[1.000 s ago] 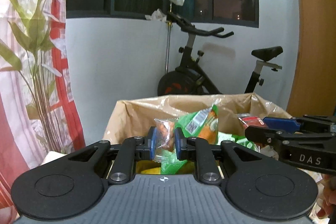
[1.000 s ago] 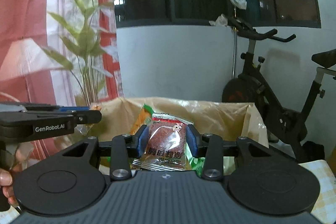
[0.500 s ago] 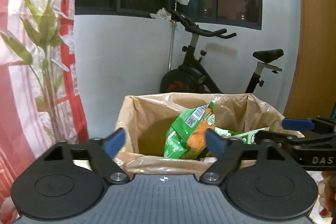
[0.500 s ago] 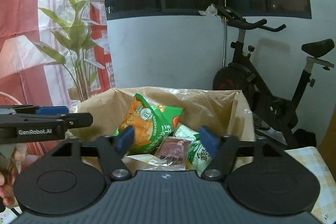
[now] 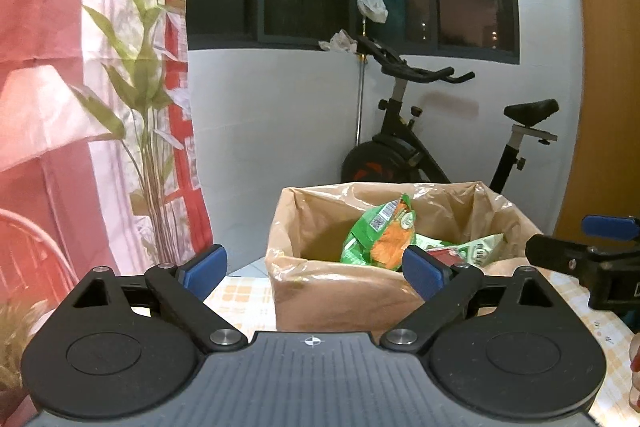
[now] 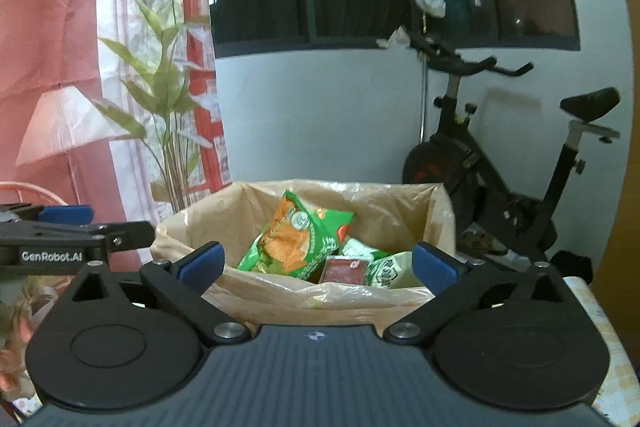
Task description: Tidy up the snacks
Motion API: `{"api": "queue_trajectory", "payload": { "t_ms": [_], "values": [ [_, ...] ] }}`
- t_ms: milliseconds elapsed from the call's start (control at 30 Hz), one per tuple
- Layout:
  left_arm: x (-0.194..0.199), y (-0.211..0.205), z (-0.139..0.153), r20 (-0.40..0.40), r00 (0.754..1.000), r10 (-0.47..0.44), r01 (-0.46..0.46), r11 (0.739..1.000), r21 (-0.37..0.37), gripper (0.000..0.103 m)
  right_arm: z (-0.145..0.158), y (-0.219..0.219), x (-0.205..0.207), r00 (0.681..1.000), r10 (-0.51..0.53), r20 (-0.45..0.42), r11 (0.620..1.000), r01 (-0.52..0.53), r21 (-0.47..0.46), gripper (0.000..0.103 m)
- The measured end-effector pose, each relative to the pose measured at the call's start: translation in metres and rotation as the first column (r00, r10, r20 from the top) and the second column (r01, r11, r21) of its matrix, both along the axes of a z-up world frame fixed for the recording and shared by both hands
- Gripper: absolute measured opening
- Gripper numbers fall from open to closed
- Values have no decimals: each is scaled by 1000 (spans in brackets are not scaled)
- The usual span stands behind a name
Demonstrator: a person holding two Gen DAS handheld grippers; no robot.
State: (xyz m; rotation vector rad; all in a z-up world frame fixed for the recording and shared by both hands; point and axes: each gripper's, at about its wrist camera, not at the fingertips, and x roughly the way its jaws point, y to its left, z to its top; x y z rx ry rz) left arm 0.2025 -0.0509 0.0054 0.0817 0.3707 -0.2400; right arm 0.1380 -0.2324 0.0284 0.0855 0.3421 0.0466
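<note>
A box lined with a brown plastic bag (image 5: 332, 295) (image 6: 280, 291) stands on the table. Inside lie a green-and-orange chip bag (image 5: 380, 235) (image 6: 300, 239), a small red packet (image 6: 346, 269) and white-green packets (image 6: 390, 269). My left gripper (image 5: 314, 267) hangs in front of the box, short of its near wall; its jaws are opening, with nothing between them. My right gripper (image 6: 318, 263) is also before the box, its jaws opening and empty. Each gripper shows at the edge of the other's view, the right gripper (image 5: 592, 247) and the left gripper (image 6: 76, 227).
An exercise bike (image 5: 420, 147) (image 6: 500, 187) stands behind the box against the white wall. A leafy plant (image 5: 140, 107) and a red-and-white curtain (image 5: 40, 67) are at the left. A checkered tablecloth (image 5: 240, 295) covers the table. A wooden panel (image 5: 608, 107) is at the right.
Both grippers let go: the left released a small clear packet, the right a red packet, now lying in the box. Both drew back and rose away from the box.
</note>
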Motion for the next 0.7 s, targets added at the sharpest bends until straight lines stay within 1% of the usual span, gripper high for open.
{"api": "queue_trajectory", "payload": {
  "t_ms": [133, 200, 333, 467, 533, 700],
  "values": [
    [-25, 10, 12, -8, 1000, 3, -3, 1000, -29, 96, 9, 1, -22, 1000, 8, 2, 1000, -8, 18, 103],
    [-35, 10, 17, -19, 999, 28, -28, 999, -15, 96, 13, 2, -37, 1000, 22, 8, 999, -23, 25, 103],
    [-65, 6, 21, 5, 998, 63, -63, 998, 24, 96, 19, 1, -63, 999, 16, 29, 999, -18, 51, 103],
    [-89, 7, 23, 7, 999, 54, -54, 999, -9, 96, 25, 2, -88, 999, 2, 46, 1000, -3, 31, 103],
    [-100, 6, 24, 22, 998, 66, -66, 998, -14, 96, 27, 3, -99, 998, -9, 55, 1000, 8, 24, 103],
    [-123, 5, 27, 73, 994, 83, -84, 996, 14, 96, 26, 1, -118, 999, -17, 51, 999, 15, 32, 103]
  ]
}}
